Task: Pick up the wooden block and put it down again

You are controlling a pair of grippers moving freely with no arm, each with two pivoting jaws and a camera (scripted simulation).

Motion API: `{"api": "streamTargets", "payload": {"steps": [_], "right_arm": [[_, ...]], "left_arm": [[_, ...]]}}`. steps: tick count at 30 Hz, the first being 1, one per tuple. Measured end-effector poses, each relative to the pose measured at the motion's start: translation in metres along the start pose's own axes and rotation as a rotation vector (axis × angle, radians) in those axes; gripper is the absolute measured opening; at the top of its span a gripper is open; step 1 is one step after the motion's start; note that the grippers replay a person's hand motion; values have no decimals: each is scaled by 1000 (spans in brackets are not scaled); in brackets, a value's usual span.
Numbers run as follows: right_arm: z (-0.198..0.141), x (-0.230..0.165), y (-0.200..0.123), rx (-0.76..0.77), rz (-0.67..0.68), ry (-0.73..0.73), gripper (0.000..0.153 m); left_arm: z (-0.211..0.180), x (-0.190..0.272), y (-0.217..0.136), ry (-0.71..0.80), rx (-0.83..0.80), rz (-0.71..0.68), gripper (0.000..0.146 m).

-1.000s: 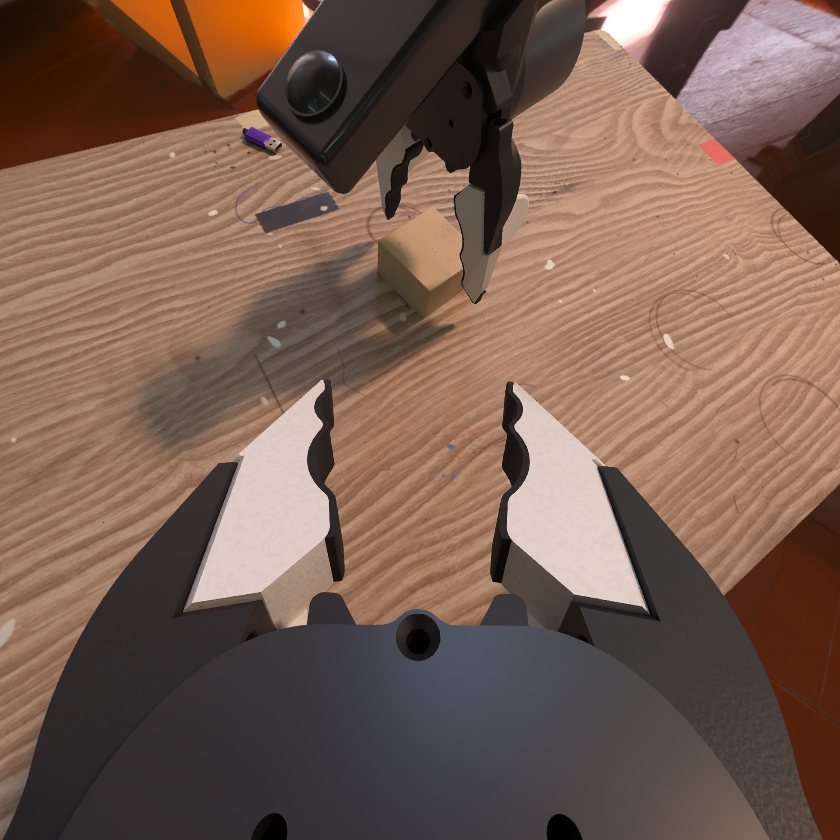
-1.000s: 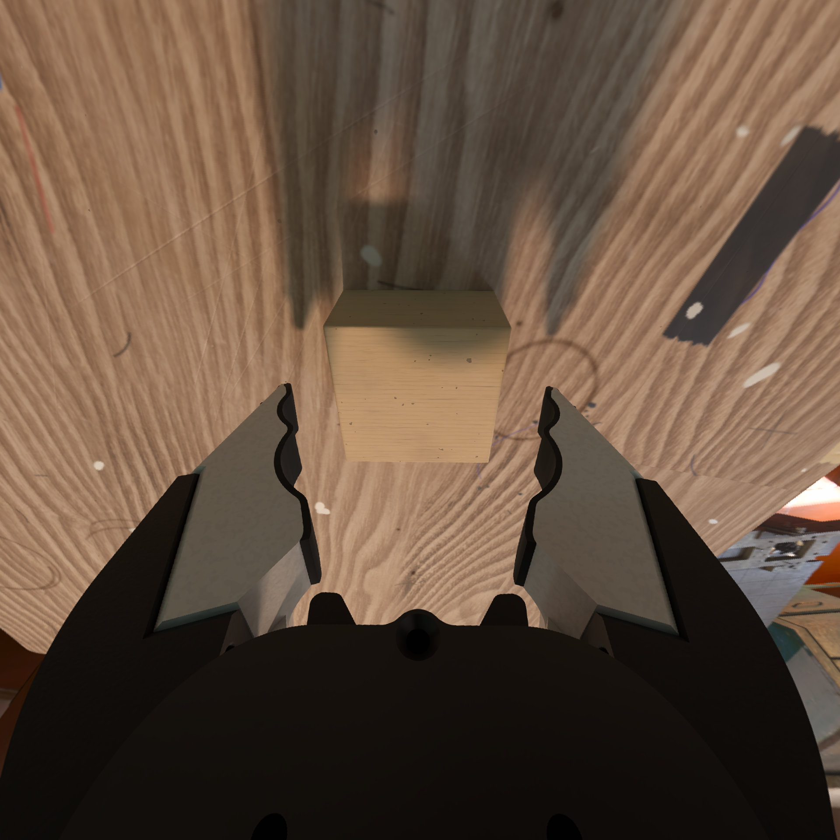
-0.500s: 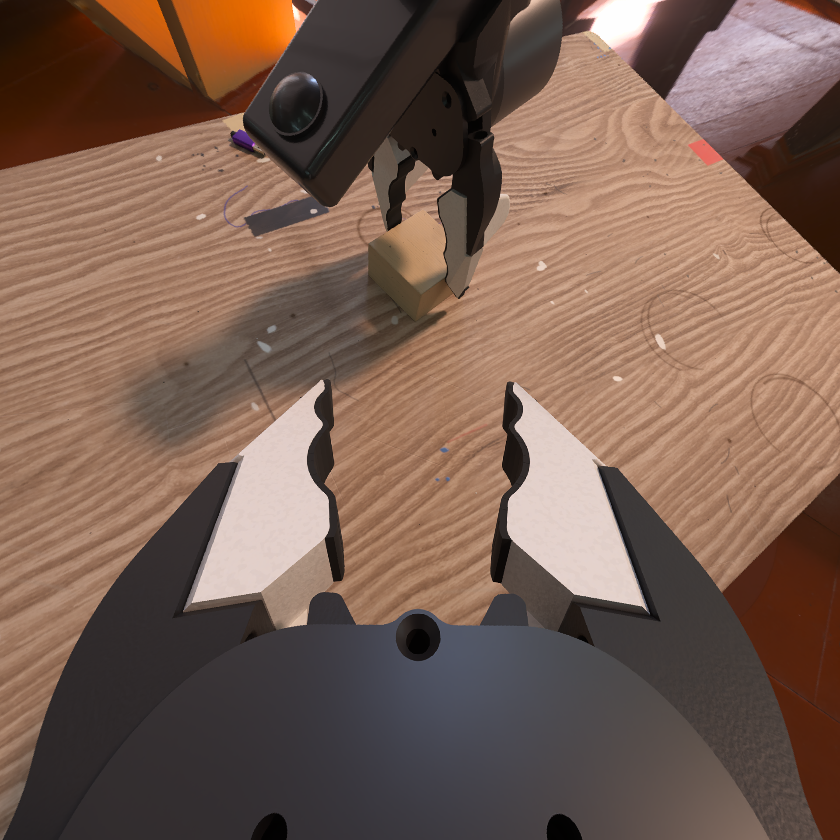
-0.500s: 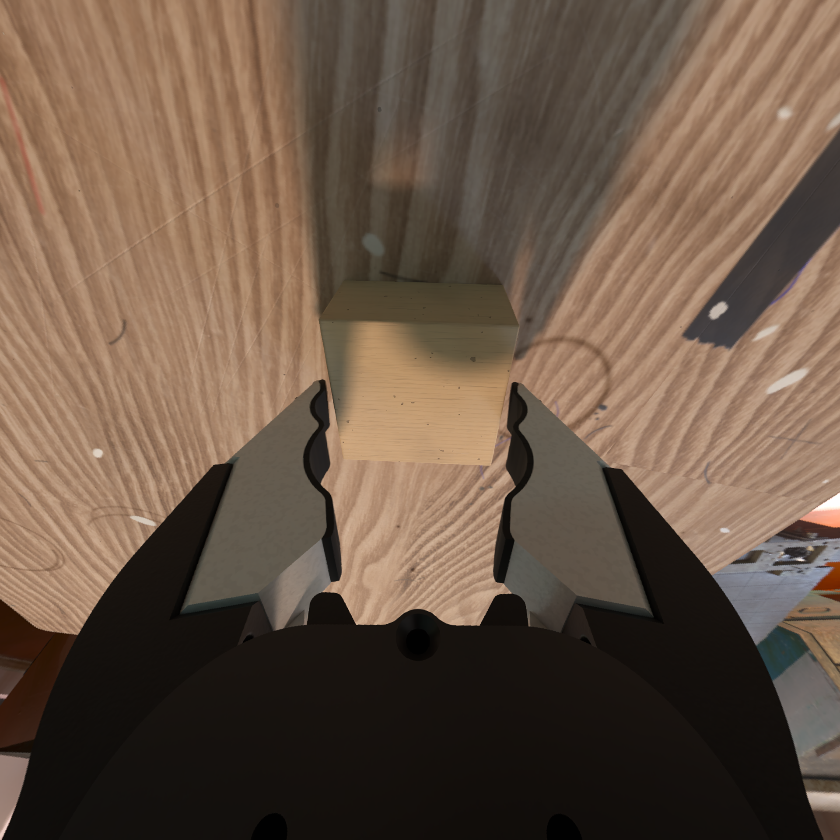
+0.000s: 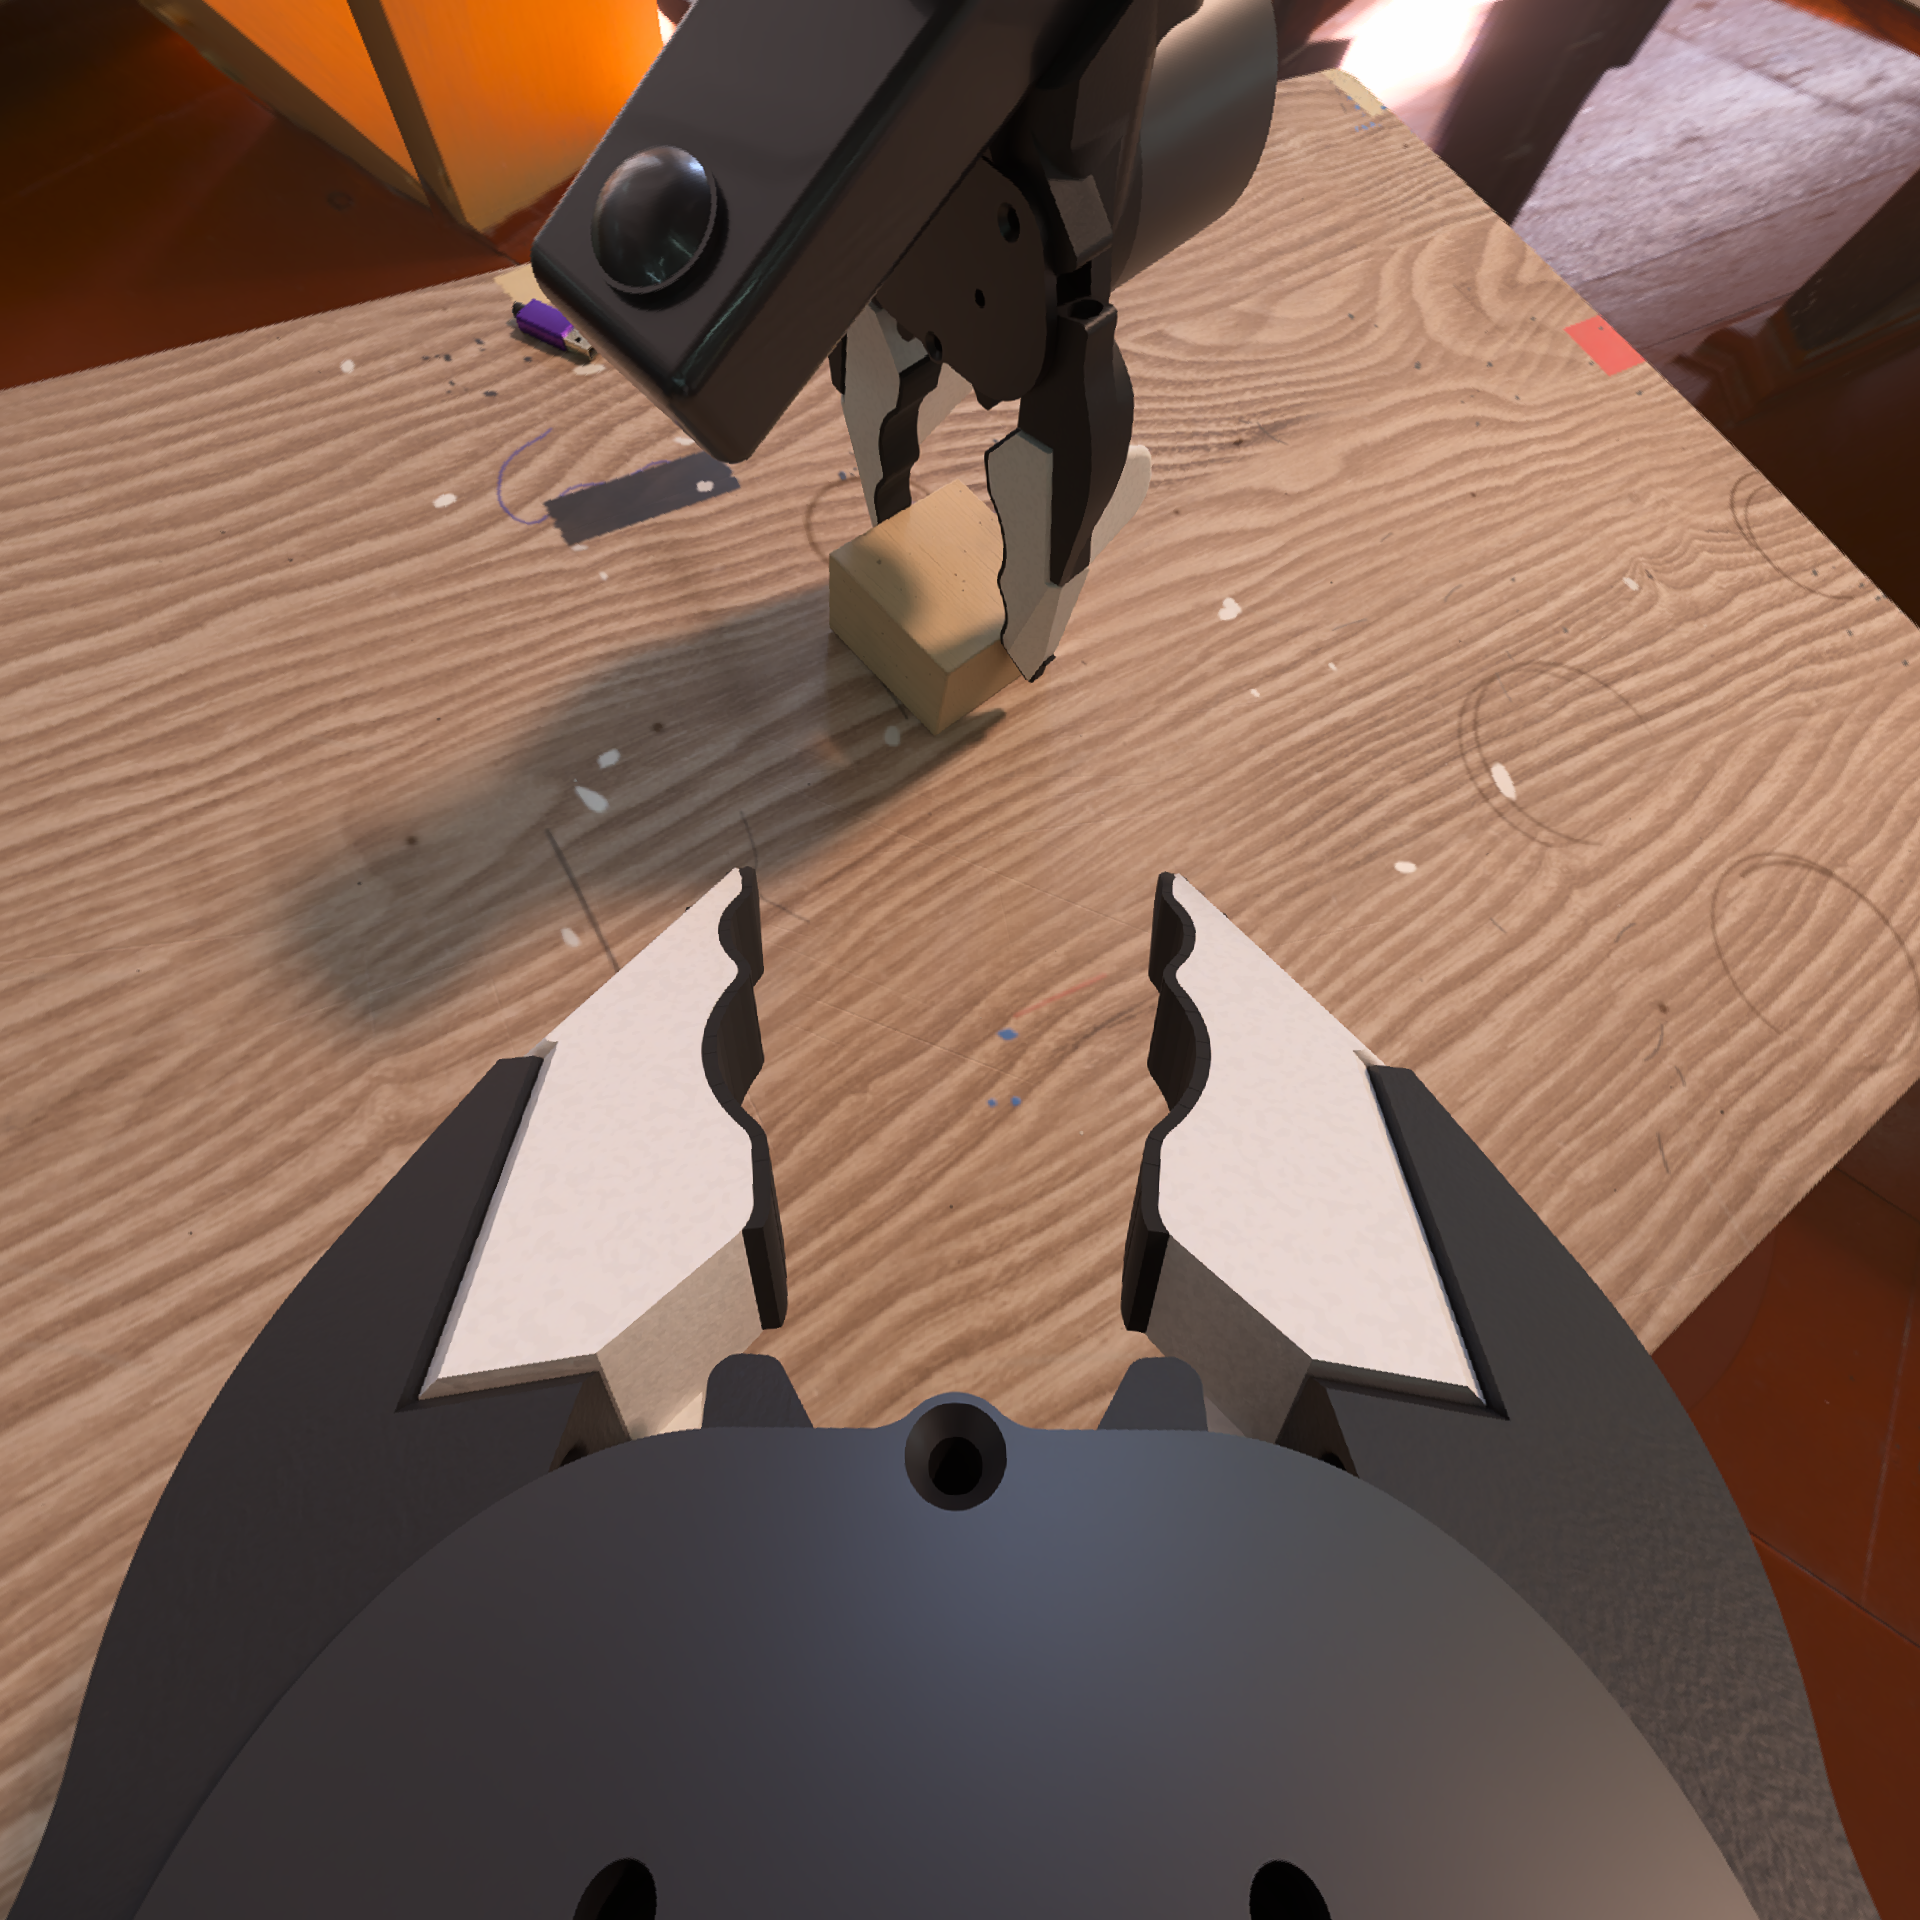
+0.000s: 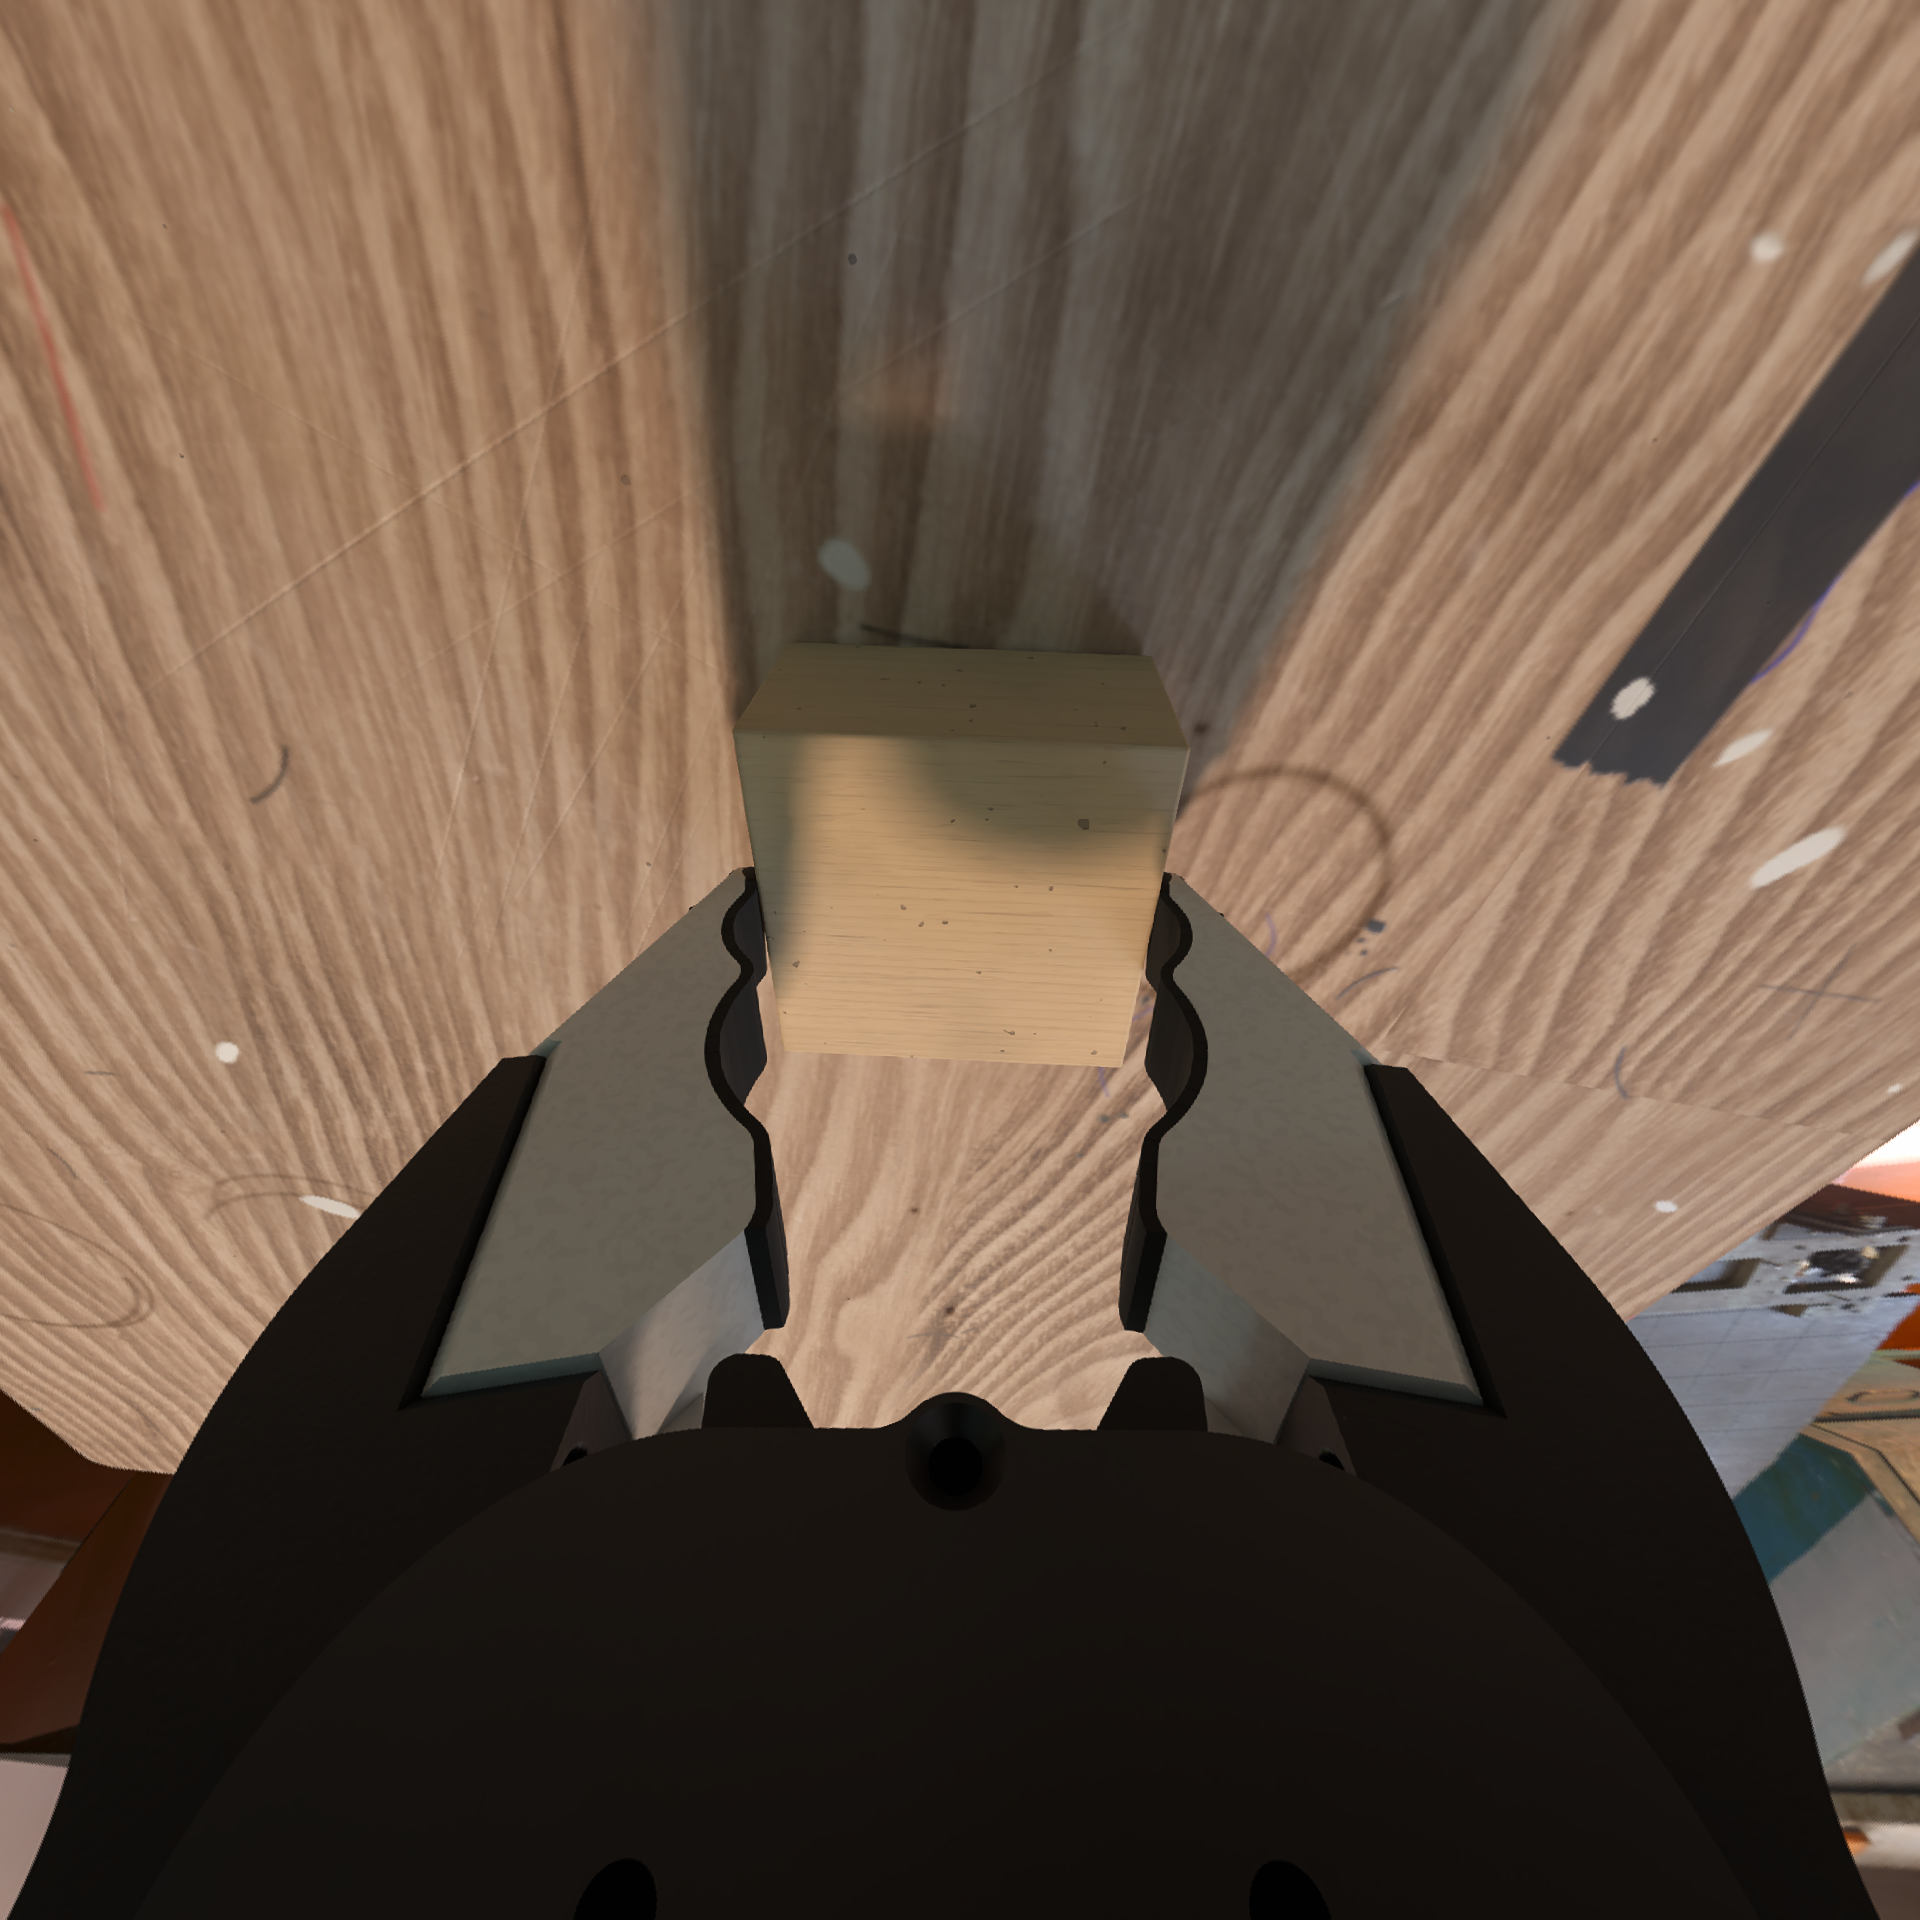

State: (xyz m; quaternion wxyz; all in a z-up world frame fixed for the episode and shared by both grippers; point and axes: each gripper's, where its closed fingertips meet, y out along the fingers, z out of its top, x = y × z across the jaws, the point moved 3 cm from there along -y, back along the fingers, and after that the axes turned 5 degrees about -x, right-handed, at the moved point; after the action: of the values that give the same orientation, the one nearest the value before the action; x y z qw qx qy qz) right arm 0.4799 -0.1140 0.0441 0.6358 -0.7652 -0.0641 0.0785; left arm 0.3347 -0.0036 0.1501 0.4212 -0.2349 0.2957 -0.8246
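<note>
Right wrist view: tongs (image 6: 954, 914) astride block (image 6: 956, 883).

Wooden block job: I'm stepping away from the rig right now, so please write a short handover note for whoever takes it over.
Right gripper: shut on the wooden block, fingertips pressed to its two opposite sides, gripping only with the tips.
Left gripper: open, holding nothing, hovering over bare table nearer than the block.
Block: looks still seated on the table, its shadow meeting its base in the left wrist view.
Done: approach and grasp.
Left: lift the block, then set it down and release.
Nearby: purple USB stick and dark tape strip, both clear of the block.
</note>
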Motion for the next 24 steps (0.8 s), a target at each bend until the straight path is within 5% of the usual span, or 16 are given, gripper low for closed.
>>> {"api": "streamTargets", "payload": {"steps": [24], "right_arm": [[6,7,-6,138,-69,8,74]], "left_arm": [[1,1,3,0,4,-3,76]]}}
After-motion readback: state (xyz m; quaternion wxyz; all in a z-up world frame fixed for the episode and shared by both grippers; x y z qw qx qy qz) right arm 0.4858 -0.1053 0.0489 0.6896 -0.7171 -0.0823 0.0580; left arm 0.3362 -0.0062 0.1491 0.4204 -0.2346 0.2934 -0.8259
